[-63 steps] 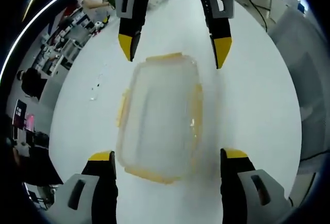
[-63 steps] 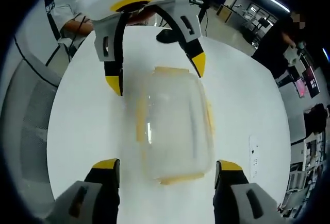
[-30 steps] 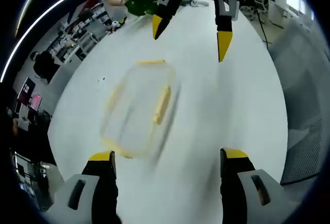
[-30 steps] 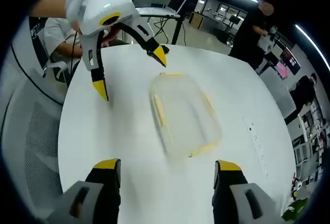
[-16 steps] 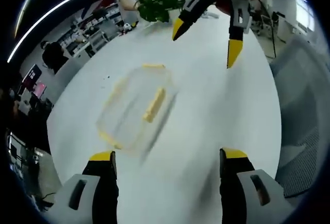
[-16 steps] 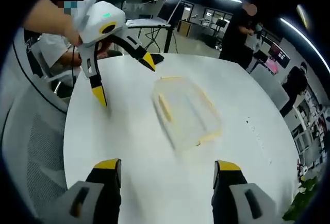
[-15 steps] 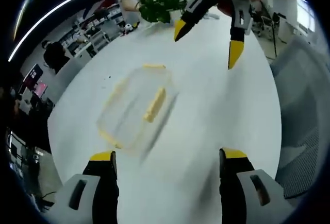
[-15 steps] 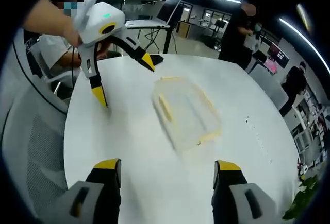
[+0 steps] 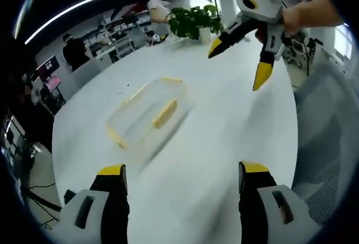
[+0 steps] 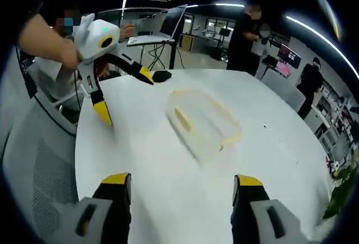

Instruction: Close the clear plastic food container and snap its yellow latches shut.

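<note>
The clear rectangular plastic food container (image 9: 147, 114) with yellow latches is seen lying flat on the round white bench (image 9: 224, 143), ahead of the left hand-held gripper (image 9: 176, 172) and slightly to its left. In the right gripper view the same container (image 10: 202, 122) is found ahead of the right hand-held gripper (image 10: 180, 183), just right of its centre line. Both hand-held grippers are released, jaws spread wide, nothing grasped, and both are held well apart from the container.

The lid appears seated on the container; whether every latch is snapped down cannot be told, as the container is blurred. One yellow latch (image 9: 164, 114) is visible along the long side nearer the right hand-held gripper. The step in hand is judged to be either checking or finishing. If a latch is loose, an approach from above and a press on that latch would be called for.

The long axis of the container is oriented diagonally away from the left hand-held gripper, toward the green potted plant (image 9: 193, 22)
</note>
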`<action>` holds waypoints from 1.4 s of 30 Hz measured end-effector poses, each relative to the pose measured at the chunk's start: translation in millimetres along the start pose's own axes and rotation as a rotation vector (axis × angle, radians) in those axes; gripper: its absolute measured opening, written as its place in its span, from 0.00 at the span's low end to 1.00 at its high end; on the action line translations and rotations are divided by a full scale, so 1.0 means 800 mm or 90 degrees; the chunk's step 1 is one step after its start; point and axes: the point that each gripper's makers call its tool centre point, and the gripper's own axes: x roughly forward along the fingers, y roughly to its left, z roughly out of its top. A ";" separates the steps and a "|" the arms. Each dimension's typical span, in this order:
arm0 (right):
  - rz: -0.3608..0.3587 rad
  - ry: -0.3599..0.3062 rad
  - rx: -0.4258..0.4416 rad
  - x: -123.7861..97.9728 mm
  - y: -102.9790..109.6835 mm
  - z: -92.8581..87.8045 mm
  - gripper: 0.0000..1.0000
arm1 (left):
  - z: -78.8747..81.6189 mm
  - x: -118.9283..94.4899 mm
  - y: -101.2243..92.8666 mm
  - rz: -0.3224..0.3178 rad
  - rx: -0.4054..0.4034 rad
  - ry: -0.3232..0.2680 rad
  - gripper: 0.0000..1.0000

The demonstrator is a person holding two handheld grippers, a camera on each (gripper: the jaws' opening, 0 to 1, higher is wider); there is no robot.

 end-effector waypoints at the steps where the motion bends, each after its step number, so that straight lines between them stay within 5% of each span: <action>1: -0.005 -0.009 0.005 -0.002 0.000 0.001 0.73 | 0.000 -0.001 -0.002 0.001 -0.005 -0.004 0.78; 18: -0.035 -0.083 0.087 -0.032 0.018 -0.010 0.73 | -0.009 -0.023 -0.019 0.023 -0.074 -0.040 0.78; 42: -0.073 -0.106 0.137 -0.068 0.036 -0.053 0.72 | -0.051 -0.052 -0.054 0.050 -0.142 -0.050 0.79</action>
